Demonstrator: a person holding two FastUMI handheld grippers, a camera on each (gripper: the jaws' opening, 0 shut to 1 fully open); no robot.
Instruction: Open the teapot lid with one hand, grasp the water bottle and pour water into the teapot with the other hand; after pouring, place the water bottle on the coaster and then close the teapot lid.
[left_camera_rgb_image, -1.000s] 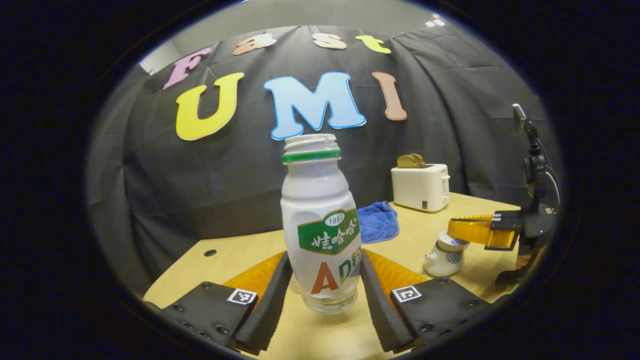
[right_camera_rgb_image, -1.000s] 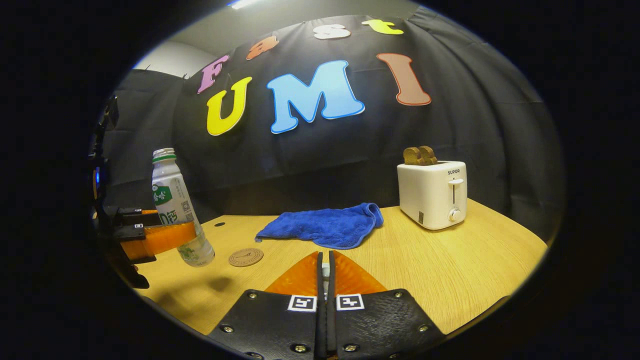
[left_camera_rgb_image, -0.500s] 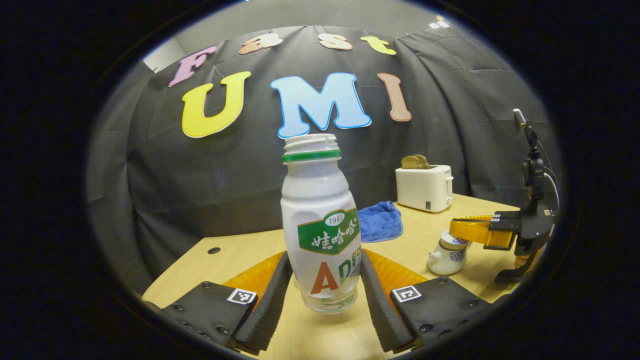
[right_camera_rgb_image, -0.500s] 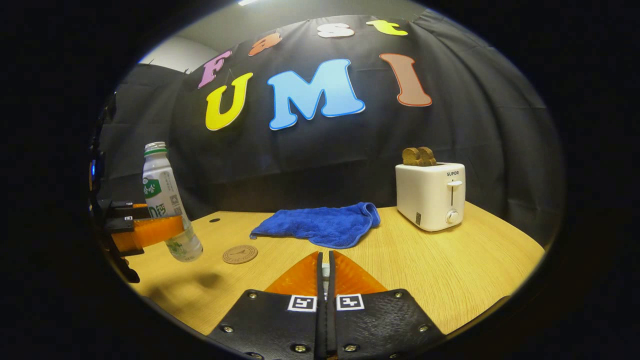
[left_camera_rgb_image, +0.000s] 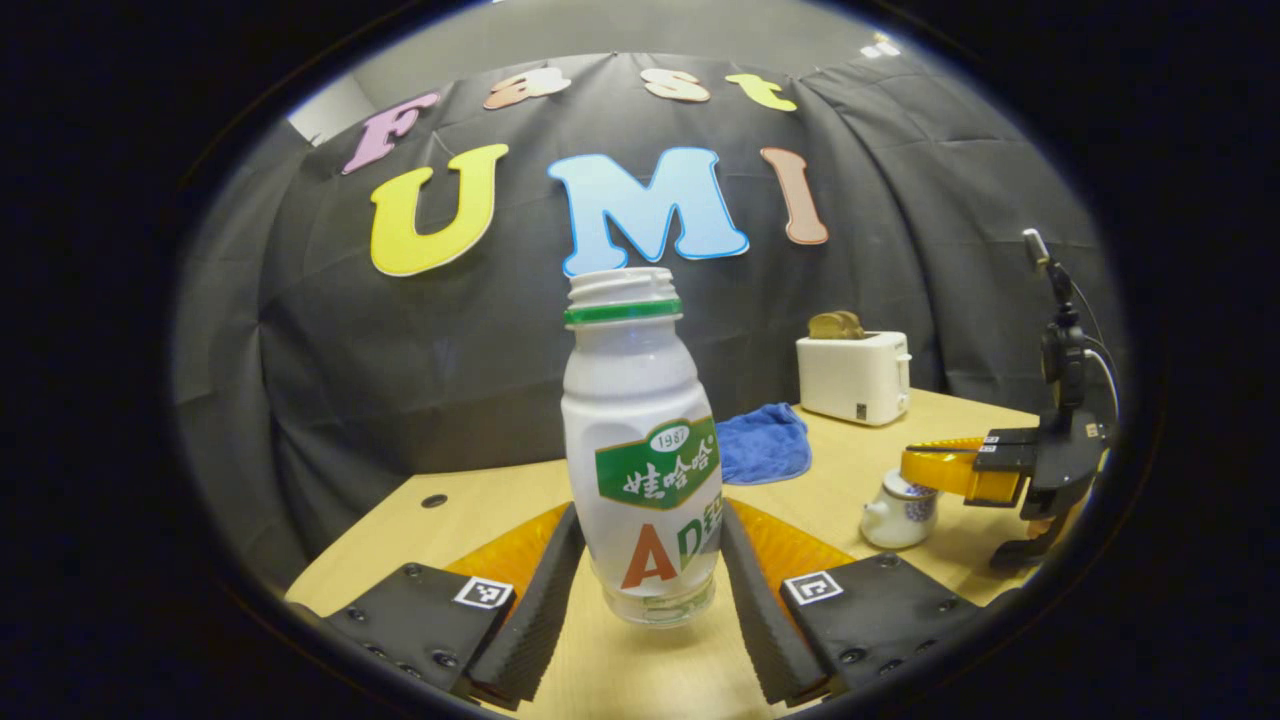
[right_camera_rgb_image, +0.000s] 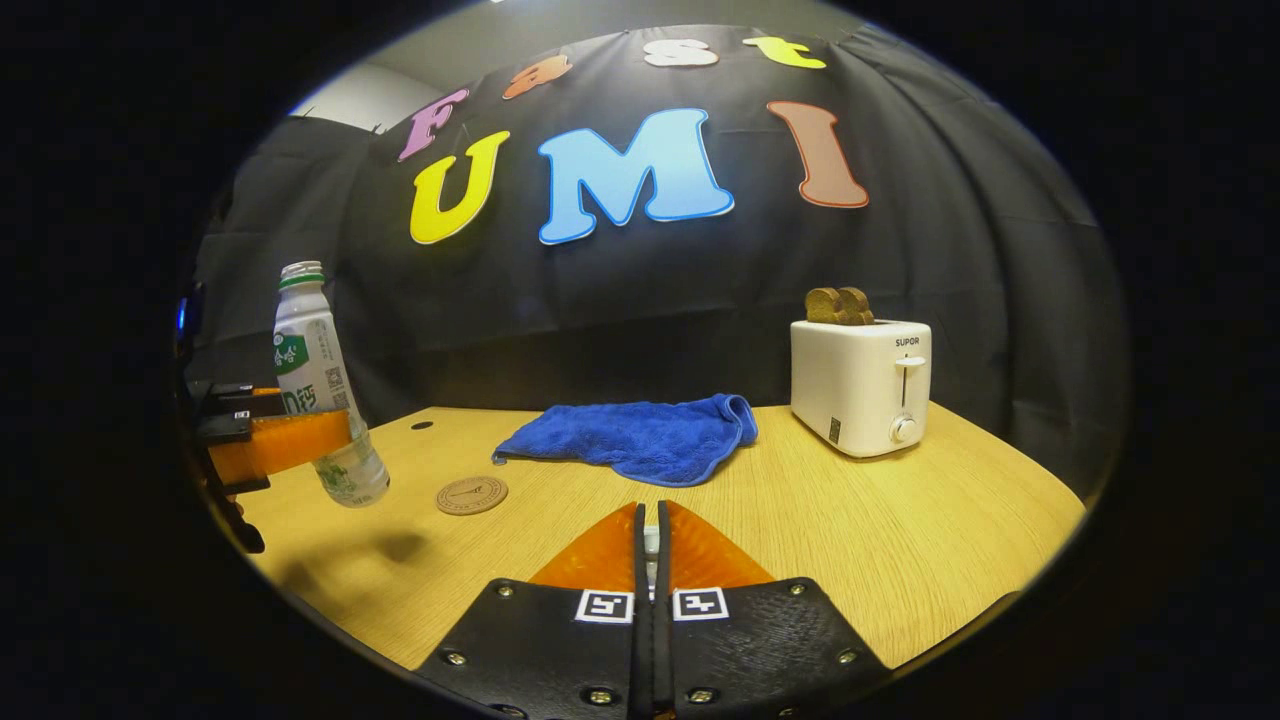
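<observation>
Bottle (left_camera_rgb_image: 640, 450): uncapped, upright, lifted off desk (right_camera_rgb_image: 900, 540), clamped in left tool (left_camera_rgb_image: 645, 575). Right tool (right_camera_rgb_image: 650, 540) pinched narrow. Risk: tilting short of teapot (left_camera_rgb_image: 897, 508) spills water.

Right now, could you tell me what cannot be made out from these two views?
- Lid: right gripper view; the right gripper is closed, and its fingers hide all but a pale sliver between them.
- Teapot opening: left gripper view; too small, and the right gripper overlaps it.
- Bottle contents: left gripper view; the label wrap covers them.
</observation>
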